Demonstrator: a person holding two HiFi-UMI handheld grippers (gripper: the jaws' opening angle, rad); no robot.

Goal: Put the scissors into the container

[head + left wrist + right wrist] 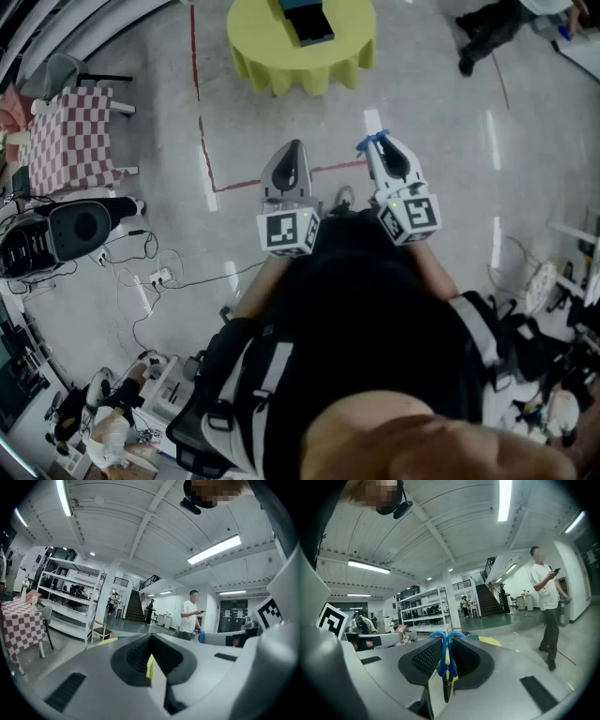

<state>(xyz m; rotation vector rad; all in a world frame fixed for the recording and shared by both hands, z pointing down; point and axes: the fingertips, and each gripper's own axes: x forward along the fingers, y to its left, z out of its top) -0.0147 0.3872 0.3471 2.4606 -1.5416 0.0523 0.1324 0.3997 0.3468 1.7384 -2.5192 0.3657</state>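
We are at the carrying step: the scissors (442,654) are already in hand and the container (312,22) is yet to be reached. The right tool (379,147) is closed on the scissors. Its own view shows the two blue handle loops standing up out of the narrow gap between the pads, with the darker blade end running down between them. In the head view a bit of blue shows at that tool's tip. The left tool (292,150) has its jaws drawn together and carries nothing. It is held level just beside the right one, in front of the body.

The container is a dark, box-like thing on the round worktop (253,52) with the yellow cloth. That stands well apart from us across bare floor, so the tools are nowhere near it.

By our reckoning the next move is to walk up to the worktop. We would then bring the right tool over the container's open top, tip the scissors down inside its walls, and only then part the jaws. We judge the left tool is free to steady the container if it slides
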